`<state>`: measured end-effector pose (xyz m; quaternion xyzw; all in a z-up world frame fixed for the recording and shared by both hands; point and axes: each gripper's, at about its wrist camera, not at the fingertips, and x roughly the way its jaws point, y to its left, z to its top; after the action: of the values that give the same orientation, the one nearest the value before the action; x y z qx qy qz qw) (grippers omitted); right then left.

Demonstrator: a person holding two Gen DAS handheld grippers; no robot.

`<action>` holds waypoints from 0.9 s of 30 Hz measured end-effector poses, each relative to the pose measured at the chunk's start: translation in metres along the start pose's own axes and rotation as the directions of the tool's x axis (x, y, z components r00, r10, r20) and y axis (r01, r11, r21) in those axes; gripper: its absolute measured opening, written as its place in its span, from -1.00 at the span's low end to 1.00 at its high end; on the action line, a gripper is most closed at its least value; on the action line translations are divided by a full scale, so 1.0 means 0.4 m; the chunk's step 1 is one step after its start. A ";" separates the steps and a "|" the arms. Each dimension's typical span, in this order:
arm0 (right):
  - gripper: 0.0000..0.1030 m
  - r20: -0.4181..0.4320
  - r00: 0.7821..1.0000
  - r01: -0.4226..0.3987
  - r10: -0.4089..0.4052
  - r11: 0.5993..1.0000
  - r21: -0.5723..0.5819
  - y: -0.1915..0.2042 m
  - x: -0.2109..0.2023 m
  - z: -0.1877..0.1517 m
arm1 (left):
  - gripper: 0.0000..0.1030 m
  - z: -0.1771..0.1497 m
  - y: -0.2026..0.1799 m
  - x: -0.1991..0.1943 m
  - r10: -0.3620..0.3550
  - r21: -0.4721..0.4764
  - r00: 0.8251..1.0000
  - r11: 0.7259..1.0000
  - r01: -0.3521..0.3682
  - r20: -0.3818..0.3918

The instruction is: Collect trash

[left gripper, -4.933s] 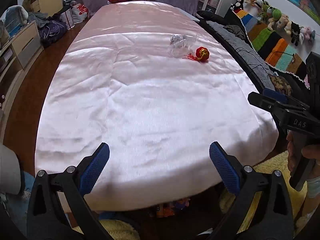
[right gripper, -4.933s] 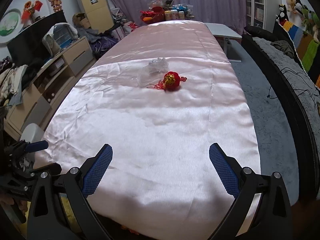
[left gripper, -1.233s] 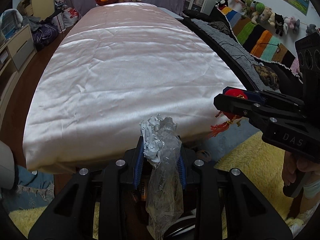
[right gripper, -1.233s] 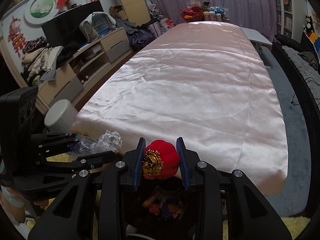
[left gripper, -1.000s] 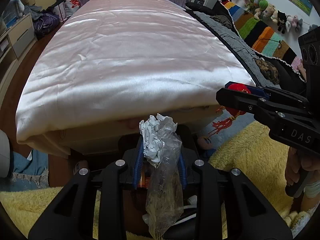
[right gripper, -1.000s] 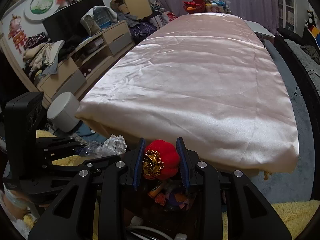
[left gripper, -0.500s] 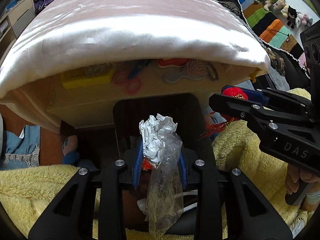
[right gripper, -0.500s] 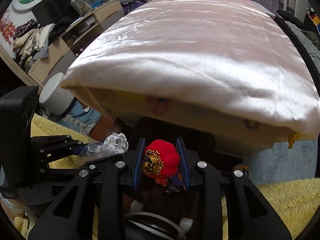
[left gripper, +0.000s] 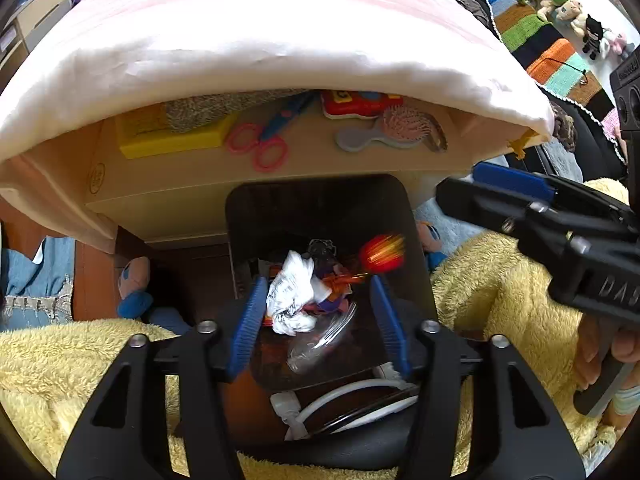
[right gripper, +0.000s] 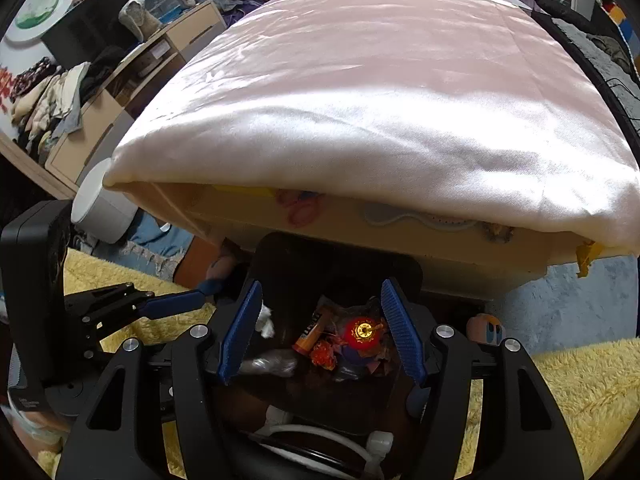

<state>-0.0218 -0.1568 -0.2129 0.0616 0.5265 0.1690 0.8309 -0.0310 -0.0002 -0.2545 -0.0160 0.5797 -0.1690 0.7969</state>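
Fingers of both grippers stand apart above a dark bin (left gripper: 320,208) that sits just under the edge of the pink-draped surface (left gripper: 280,40). The jaws of the left gripper (left gripper: 318,312) have just been opening, and between them, lower down, the crumpled white wrapper with its clear plastic (left gripper: 294,296) is free of the pads, over the rubbish in the bin. The left view alone shows the red ornament (left gripper: 382,254) as a motion-blurred streak beyond the right-hand finger, in the air inside the bin mouth, with the right gripper (left gripper: 512,188) reaching in from the right, its blue pads spread and a hand (left gripper: 604,356) on its handle.

In the right view the right gripper (right gripper: 320,324) has also just been opening its jaws; the red ornament (right gripper: 362,332) shows sharp, gold cap facing up, close to the right-hand finger and among other scraps in the bin (right gripper: 336,256). A bit of the white wrapper (right gripper: 266,322) shows by the left-hand finger. The left gripper (right gripper: 176,304) enters from the left.

Under the cloth's overhang, ahead of the left fingers, a yellow block (left gripper: 172,136), pink-handled scissors (left gripper: 260,144) and a hairbrush (left gripper: 396,132) lie on a beige shelf edge. Yellow fluffy rug (left gripper: 52,360) spreads on both sides of the bin, and a white hose (left gripper: 344,396) curls near the finger bases. The bin's far wall sits tight beneath the shelf; its mouth is open upward toward the fingers.
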 end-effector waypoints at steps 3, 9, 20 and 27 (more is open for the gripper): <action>0.57 0.030 1.000 0.008 -0.008 1.000 0.018 -0.013 -0.021 0.010 | 0.40 0.005 0.003 -0.013 0.022 0.006 1.000 1.000 -0.022 0.021; 0.93 0.132 0.988 0.077 -0.077 0.997 0.000 -0.019 -0.093 0.044 | 0.84 0.026 -0.007 -0.089 0.088 0.042 0.989 0.995 -0.094 0.122; 0.94 0.286 0.923 0.251 -0.259 0.966 0.064 -0.022 -0.254 0.152 | 0.84 0.137 -0.019 -0.286 0.172 0.009 0.941 0.983 -0.182 0.291; 0.94 0.461 0.852 0.263 -0.248 0.964 0.035 0.037 -0.421 0.218 | 0.84 0.235 -0.062 -0.483 0.265 -0.049 0.832 0.960 -0.277 0.487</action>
<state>-0.0123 -0.1946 -0.0267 0.0172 0.3147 0.0454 0.9479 -0.0020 0.0160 -0.0406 0.0332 0.3538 -0.0516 0.9333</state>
